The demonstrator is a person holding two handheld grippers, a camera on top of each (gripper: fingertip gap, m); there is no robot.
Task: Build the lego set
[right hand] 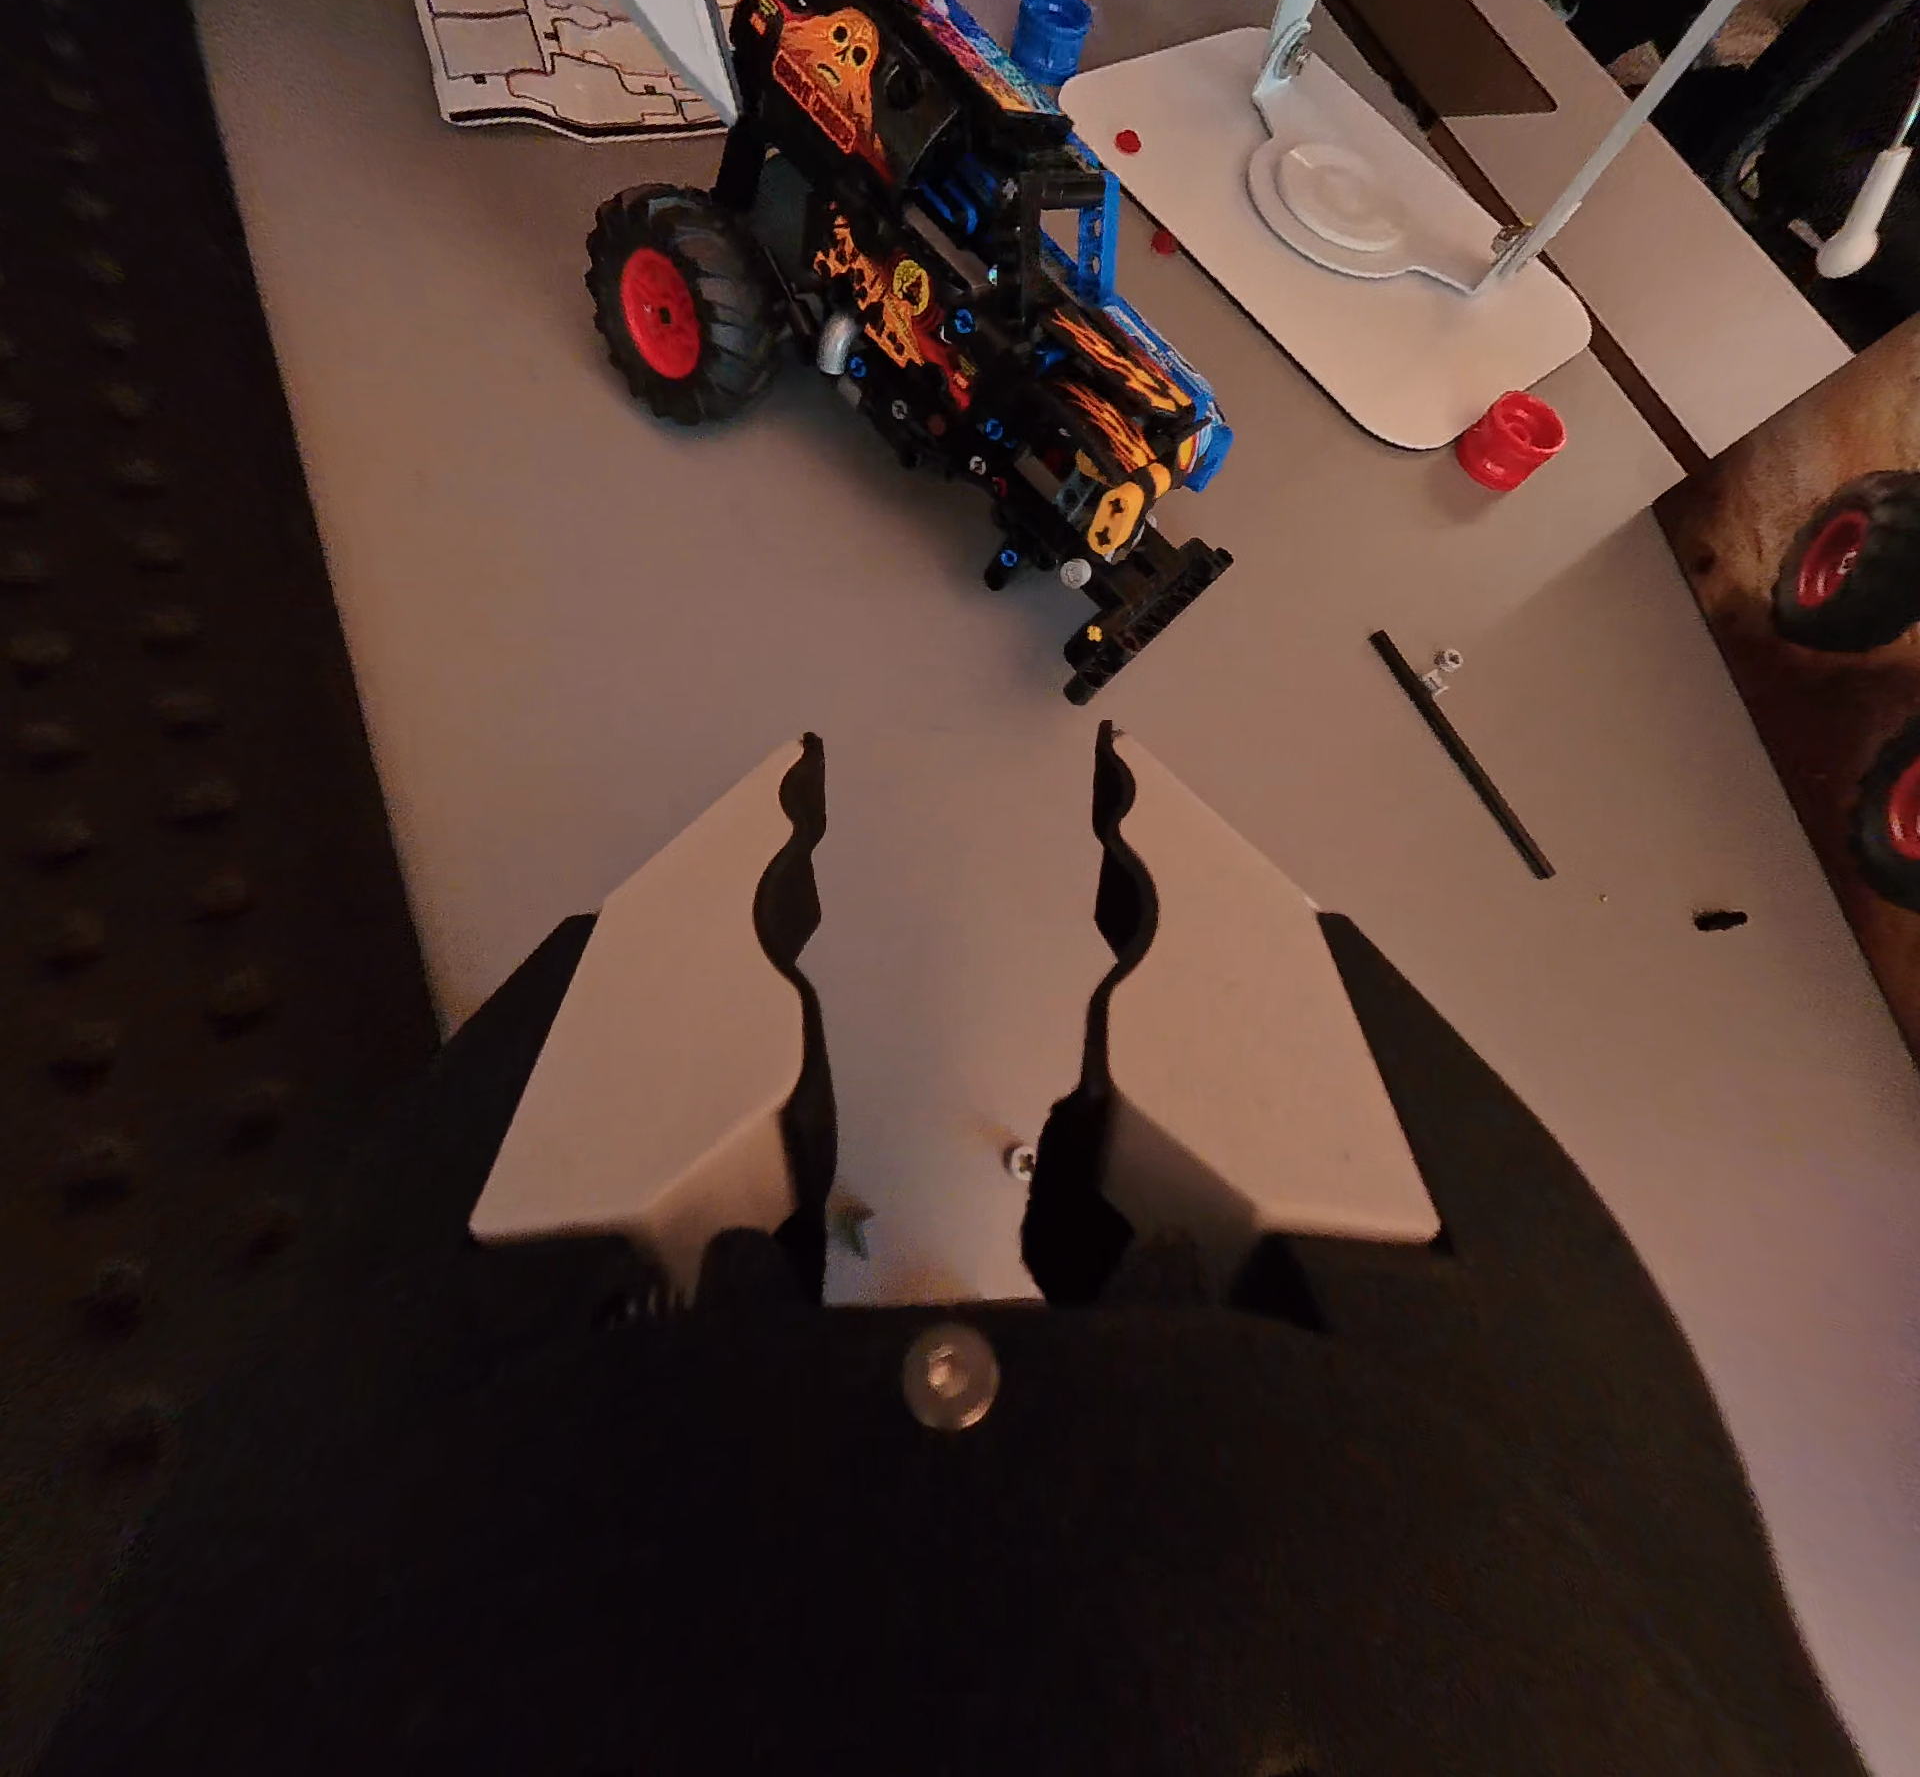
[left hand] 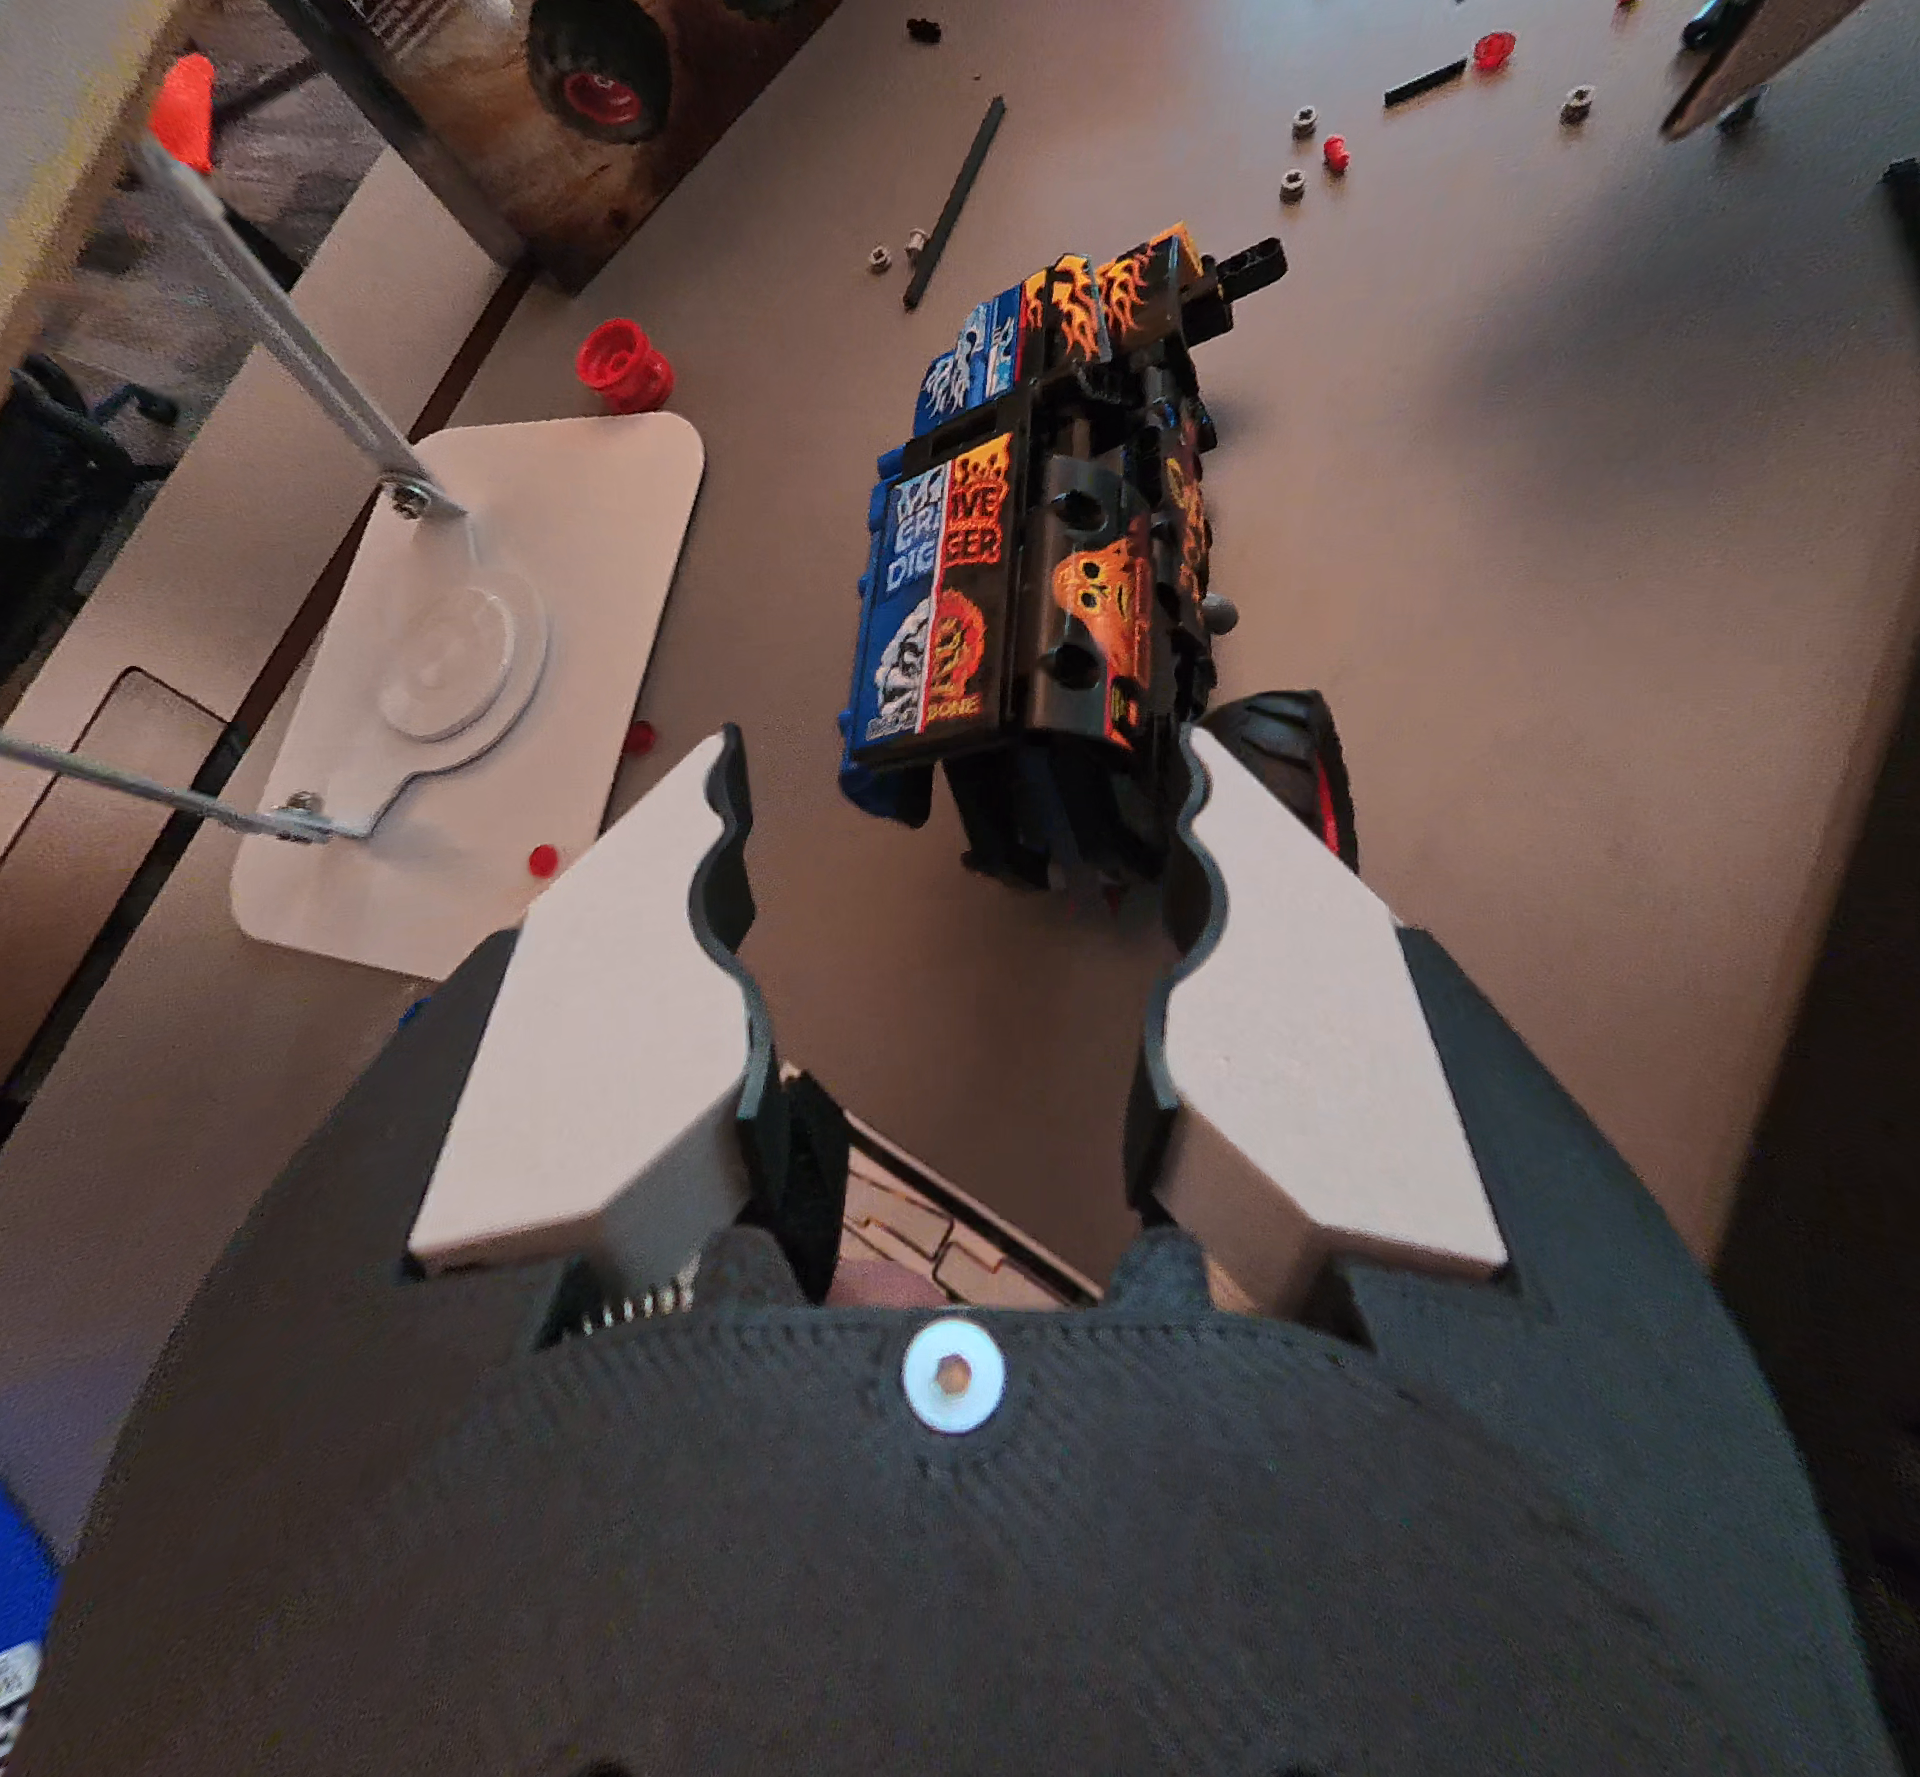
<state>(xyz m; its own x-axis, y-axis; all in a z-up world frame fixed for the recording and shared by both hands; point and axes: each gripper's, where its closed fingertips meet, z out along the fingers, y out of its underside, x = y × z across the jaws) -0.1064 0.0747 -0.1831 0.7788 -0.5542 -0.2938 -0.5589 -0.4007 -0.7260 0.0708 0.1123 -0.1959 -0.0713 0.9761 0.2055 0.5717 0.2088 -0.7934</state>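
Note:
A partly built lego monster truck (left hand: 1039, 522), black, blue and orange with flame stickers, stands on the grey table. In the right wrist view the truck (right hand: 935, 273) carries one black tyre with a red hub (right hand: 675, 304). My left gripper (left hand: 961, 761) is open and empty, its fingertips just short of the truck's near end. My right gripper (right hand: 956, 740) is open and empty, a short way from the truck's black front bumper (right hand: 1148, 621). A loose black axle (right hand: 1460, 756) lies right of it; it also shows in the left wrist view (left hand: 956, 200).
A white lamp base (left hand: 468, 688) with metal arms stands left of the truck. A loose red wheel hub (left hand: 623, 364), a blue hub (right hand: 1051, 28), small red and grey pins (left hand: 1335, 153), the set's box (left hand: 582, 44) and an instruction sheet (right hand: 540, 44) lie around.

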